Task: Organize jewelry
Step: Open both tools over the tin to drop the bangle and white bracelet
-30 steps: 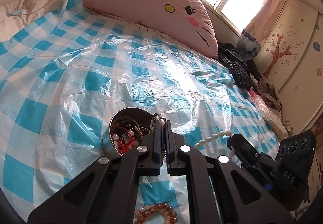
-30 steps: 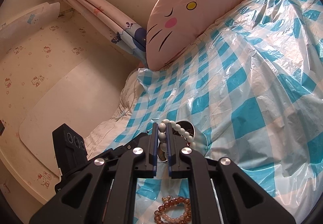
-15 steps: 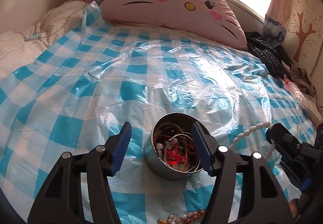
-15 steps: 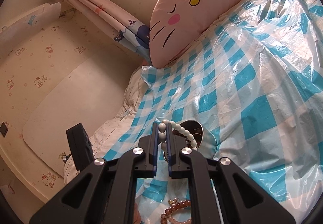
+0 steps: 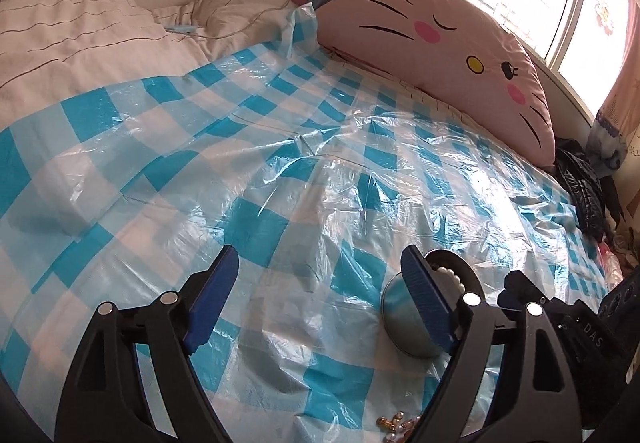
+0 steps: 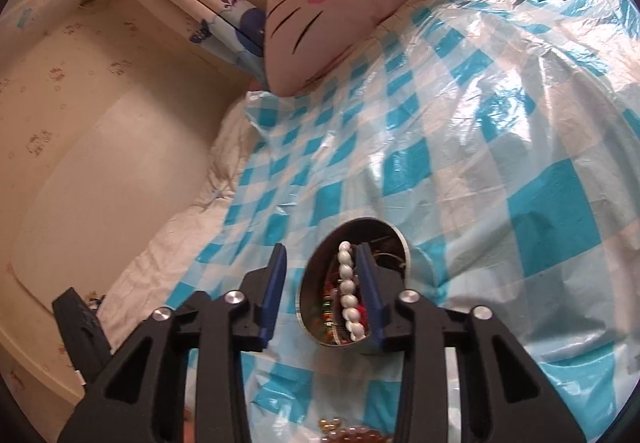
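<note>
On the blue-checked plastic sheet (image 5: pixel 280 227) stands a round metal tin (image 6: pixel 394 239) full of tangled jewelry. My right gripper (image 6: pixel 322 291) hangs right over it with its jaws opening. A white bead bracelet (image 6: pixel 347 291) lies between them along the right-hand pad, dangling into the tin, with no pad pressing from the other side. My left gripper (image 5: pixel 320 295) is spread wide and still opening, nothing between its fingers. The tin (image 5: pixel 400 323) sits just behind its right finger, with the white beads (image 5: pixel 452 275) peeking over the top.
A brown bead bracelet (image 6: pixel 352 433) and a small gold-and-pearl piece (image 5: pixel 400 423) lie on the sheet near me. A pink cat-face pillow (image 5: pixel 440 55) lines the far side under the window. A cream quilt (image 5: pixel 80 51) lies left, dark clothes (image 5: pixel 580 187) right.
The left gripper opened from shut to wide and swung left, so the tin now sits by its right finger. The right gripper sank toward the tin and opened off the white bead bracelet.
</note>
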### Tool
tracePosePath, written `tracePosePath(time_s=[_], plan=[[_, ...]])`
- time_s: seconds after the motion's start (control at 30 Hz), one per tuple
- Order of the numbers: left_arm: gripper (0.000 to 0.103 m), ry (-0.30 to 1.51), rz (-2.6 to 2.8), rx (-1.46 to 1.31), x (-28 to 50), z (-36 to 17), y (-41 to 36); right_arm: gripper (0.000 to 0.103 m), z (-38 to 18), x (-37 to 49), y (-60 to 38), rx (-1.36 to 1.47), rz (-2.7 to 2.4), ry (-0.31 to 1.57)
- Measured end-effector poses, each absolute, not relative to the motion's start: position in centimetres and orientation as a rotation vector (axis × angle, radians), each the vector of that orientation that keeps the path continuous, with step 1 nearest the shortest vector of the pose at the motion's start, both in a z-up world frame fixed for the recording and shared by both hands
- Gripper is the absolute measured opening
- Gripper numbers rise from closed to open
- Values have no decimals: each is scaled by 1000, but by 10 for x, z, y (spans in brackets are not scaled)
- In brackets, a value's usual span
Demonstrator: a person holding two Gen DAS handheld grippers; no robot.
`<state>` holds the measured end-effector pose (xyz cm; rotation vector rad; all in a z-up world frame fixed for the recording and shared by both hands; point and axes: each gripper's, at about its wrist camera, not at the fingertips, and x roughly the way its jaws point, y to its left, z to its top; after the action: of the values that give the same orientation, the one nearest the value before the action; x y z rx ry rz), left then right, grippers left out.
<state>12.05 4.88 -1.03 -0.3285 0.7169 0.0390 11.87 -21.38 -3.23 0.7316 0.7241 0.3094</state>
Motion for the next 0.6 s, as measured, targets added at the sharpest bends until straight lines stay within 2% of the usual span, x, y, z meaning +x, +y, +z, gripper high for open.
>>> tracePosePath(time_s=[0.17, 0.33, 0.4, 0.6], plan=[[82, 723, 24, -246, 121, -10, 33, 39, -33, 112, -227, 691, 207, 711], [86, 727, 11, -185, 121, -9, 21, 46, -32, 112, -220, 636, 191, 726], [87, 725, 14, -162, 120, -9, 18, 53, -29, 113, -215, 606, 188, 728], [89, 725, 13, -122, 120, -8, 12, 58, -30, 115, -205, 555, 179, 750]])
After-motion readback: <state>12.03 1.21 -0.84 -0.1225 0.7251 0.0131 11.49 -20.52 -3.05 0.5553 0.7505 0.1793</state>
